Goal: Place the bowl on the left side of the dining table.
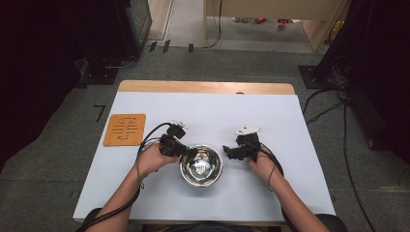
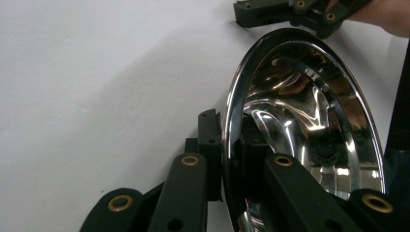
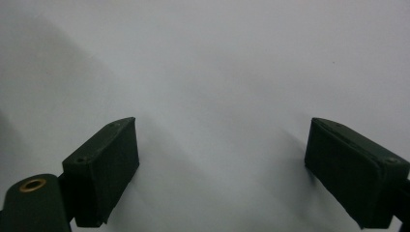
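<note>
Your left tool (image 1: 186, 153) pinches the steel bowl's (image 1: 201, 166) rim to lift it (right tool (image 1: 227, 151) gapes, idle).

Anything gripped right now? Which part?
The left gripper is shut on the steel bowl, pinching its rim at the bowl's left edge, one jaw outside the wall and one inside. The right gripper is open over the white table cover, holding nothing.

Bowl (image 1: 201, 166): shiny silver, mirror reflections inside. Table cover (image 1: 270, 116): plain white; bare far edge light wood. Board (image 1: 124, 129) near left edge: orange, pale line markings. Both grippers (image 1: 183, 153) (image 1: 227, 151): black.
</note>
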`<state>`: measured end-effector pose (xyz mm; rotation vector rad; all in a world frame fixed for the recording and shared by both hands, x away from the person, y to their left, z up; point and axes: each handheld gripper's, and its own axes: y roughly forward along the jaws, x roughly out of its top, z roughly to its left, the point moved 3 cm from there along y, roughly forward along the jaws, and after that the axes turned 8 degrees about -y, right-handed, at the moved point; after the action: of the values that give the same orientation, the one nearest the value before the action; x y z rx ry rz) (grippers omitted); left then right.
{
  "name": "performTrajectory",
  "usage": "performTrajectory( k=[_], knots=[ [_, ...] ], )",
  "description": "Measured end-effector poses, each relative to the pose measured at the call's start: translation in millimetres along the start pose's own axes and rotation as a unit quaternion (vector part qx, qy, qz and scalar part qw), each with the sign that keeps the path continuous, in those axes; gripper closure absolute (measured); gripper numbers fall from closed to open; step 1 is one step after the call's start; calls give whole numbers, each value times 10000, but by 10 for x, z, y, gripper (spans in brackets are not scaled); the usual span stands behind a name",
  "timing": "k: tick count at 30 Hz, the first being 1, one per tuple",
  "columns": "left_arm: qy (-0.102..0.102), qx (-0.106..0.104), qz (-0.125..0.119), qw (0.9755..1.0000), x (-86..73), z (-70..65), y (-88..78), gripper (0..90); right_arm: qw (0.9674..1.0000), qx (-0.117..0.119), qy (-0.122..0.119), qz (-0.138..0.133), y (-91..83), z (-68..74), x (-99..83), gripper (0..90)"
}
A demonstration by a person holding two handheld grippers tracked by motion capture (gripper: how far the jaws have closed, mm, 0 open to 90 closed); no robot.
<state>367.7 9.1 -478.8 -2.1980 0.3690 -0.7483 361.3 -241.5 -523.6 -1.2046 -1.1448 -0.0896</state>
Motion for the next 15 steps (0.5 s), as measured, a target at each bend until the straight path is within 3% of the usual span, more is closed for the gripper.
performTrajectory(
  k=[3,15],
  knots=[
    [-97,36,-83,9999,9,19,-43,851,10000,1,-4,-2,0,-1,0,116],
    [-151,218,-217,9994,23,97,-158,851,10000,2,-5,1,0,0,0,116]
  ],
)
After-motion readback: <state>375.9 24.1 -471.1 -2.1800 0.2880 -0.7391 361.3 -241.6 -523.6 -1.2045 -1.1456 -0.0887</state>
